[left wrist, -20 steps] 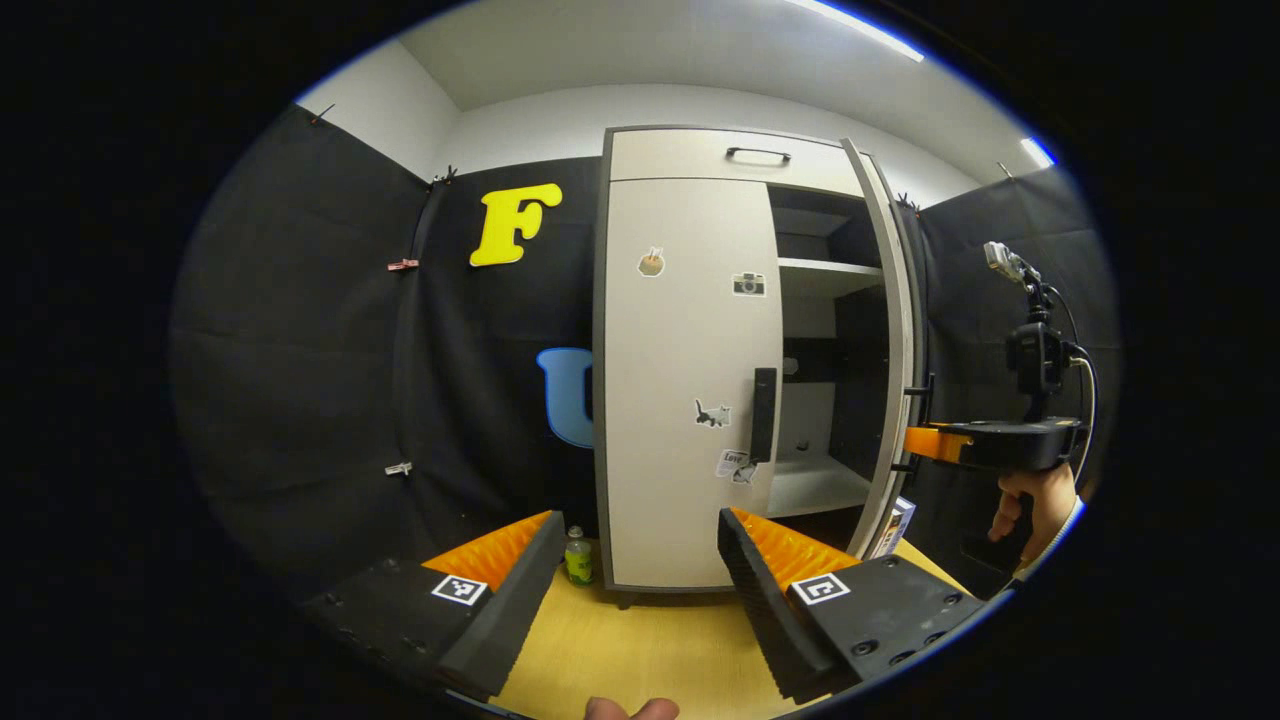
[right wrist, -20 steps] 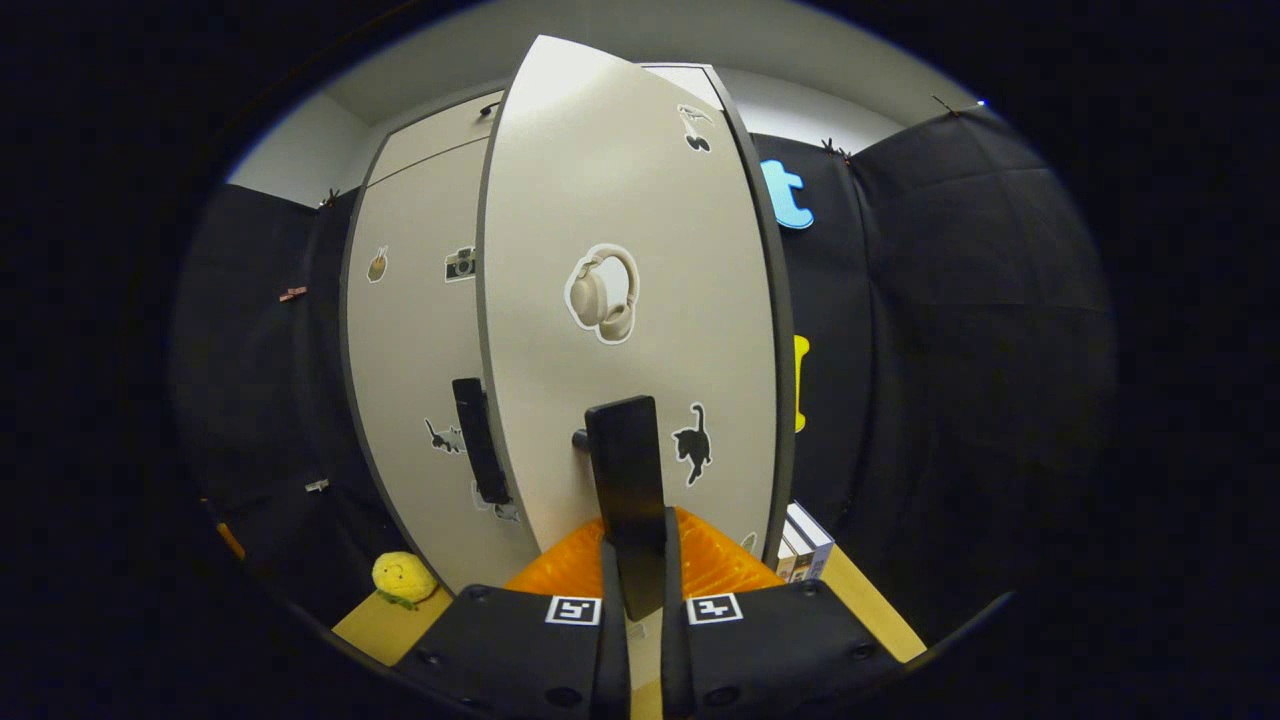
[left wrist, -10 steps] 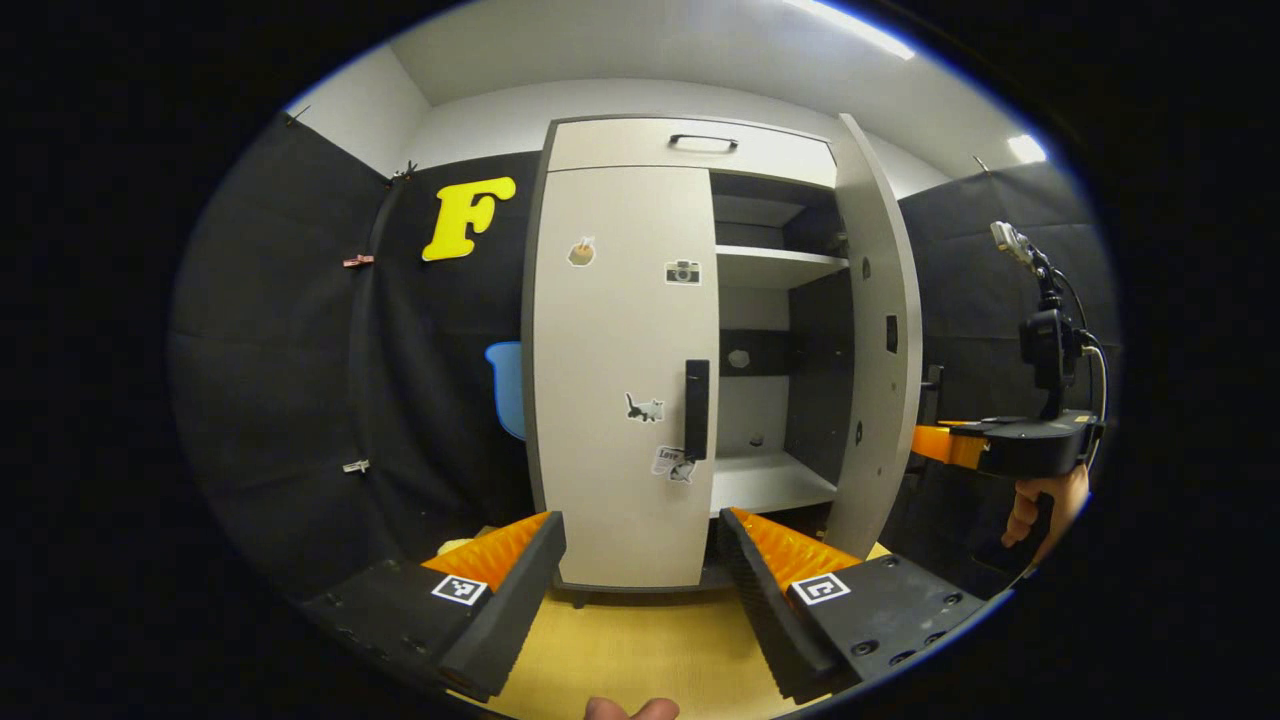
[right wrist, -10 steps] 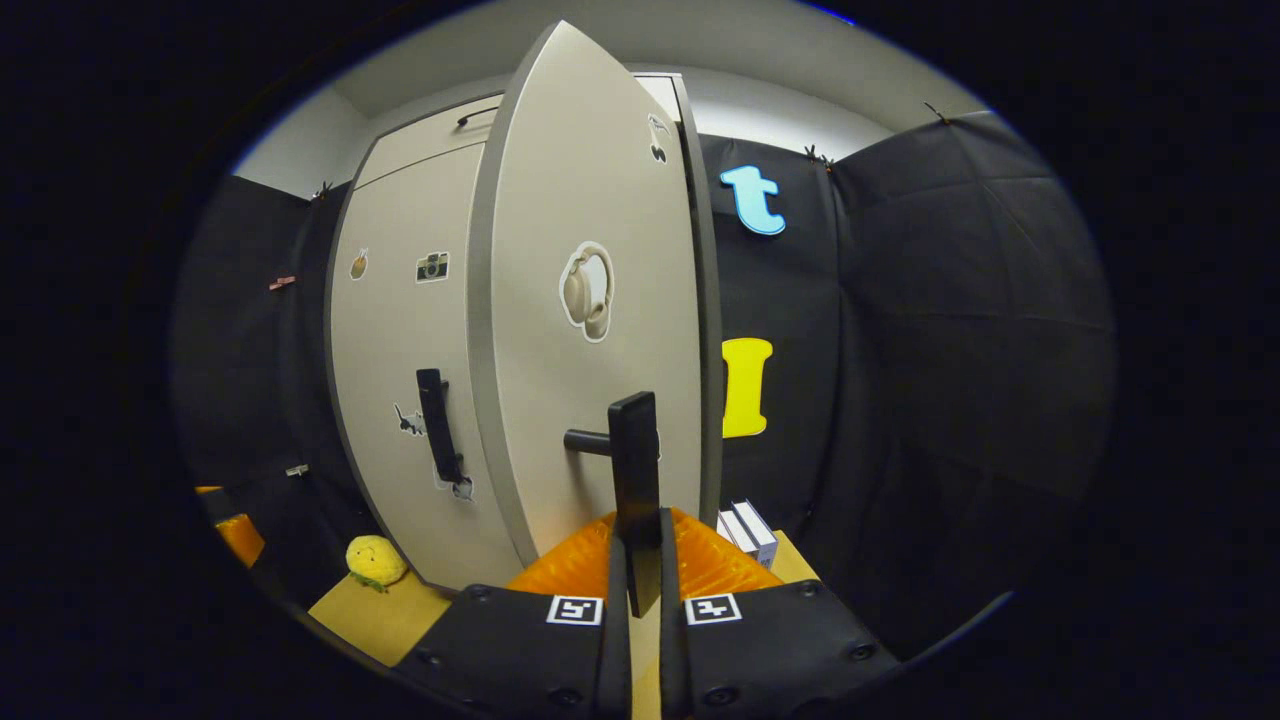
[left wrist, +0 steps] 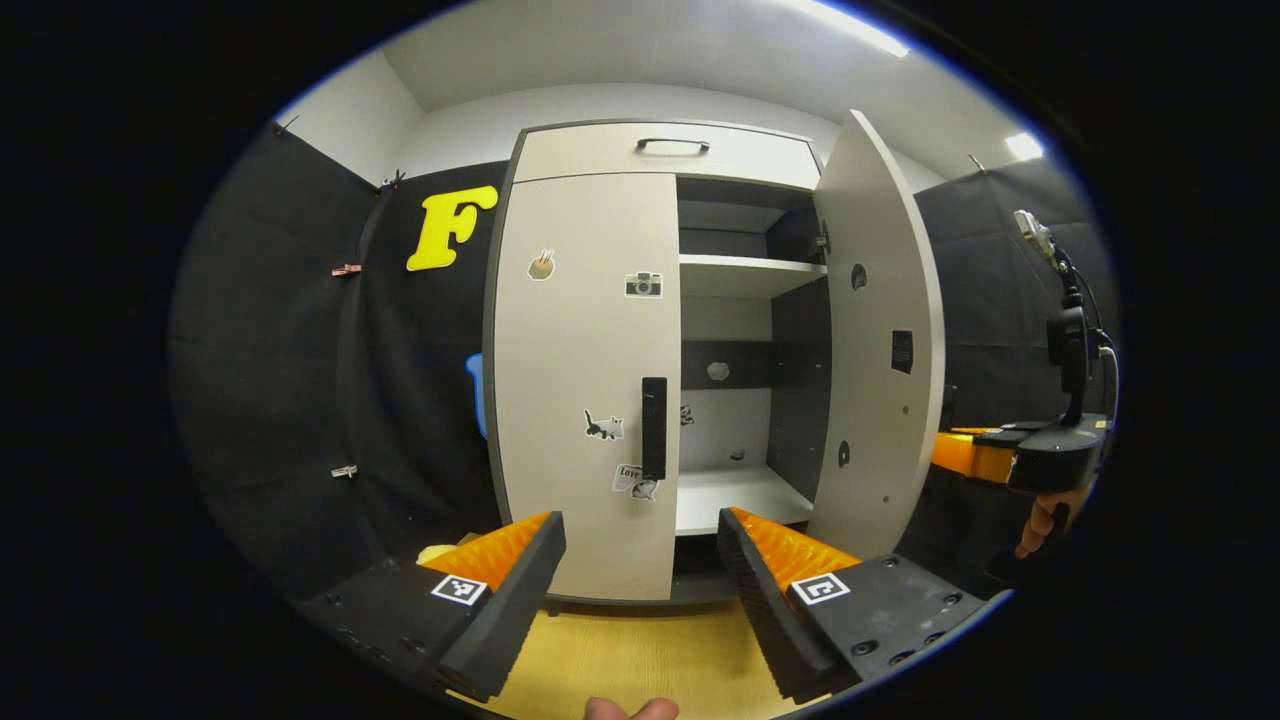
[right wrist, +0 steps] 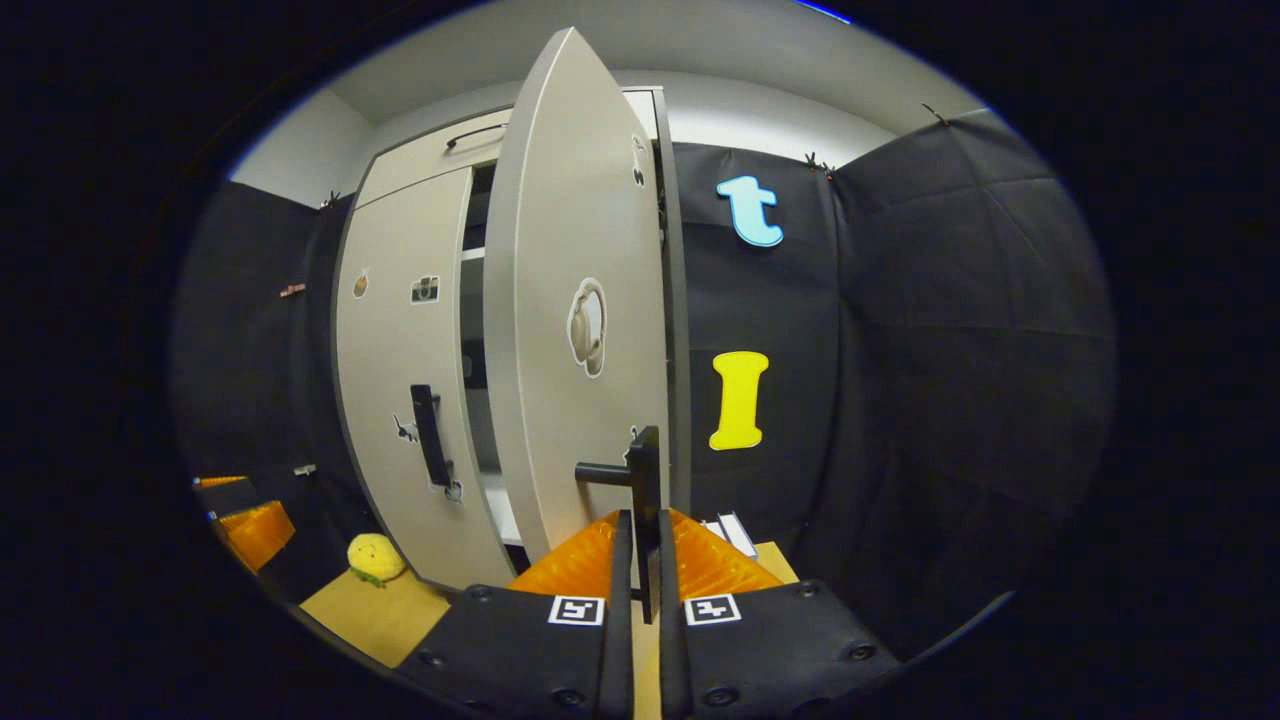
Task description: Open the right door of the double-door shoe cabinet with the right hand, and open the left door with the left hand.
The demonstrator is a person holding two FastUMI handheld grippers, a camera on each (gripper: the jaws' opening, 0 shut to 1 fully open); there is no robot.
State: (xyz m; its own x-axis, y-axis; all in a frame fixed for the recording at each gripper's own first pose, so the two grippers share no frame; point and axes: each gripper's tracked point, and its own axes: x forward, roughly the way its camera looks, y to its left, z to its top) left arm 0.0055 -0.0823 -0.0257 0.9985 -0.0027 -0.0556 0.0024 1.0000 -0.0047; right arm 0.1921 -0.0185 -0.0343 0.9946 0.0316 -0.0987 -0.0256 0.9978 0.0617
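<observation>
Ribbed orange right gripper (right wrist: 640, 560) clamps flat black door handle (right wrist: 645, 490); left gripper (left wrist: 640, 560) gapes wide

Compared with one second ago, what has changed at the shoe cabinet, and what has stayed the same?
The right door has swung further open, pulled by the right hand-held gripper, which stays shut on the right door handle. The left door remains closed, and the left hand-held gripper is still open, short of the left door handle.

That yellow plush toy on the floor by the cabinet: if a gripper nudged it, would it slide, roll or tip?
The yellow plush toy looks soft and rounded, so it would probably squash and scoot rather than tip. It looks light for its size, so a small nudge should move it. The wooden floor looks smooth, so it might slide easily, or roll a bit.
</observation>
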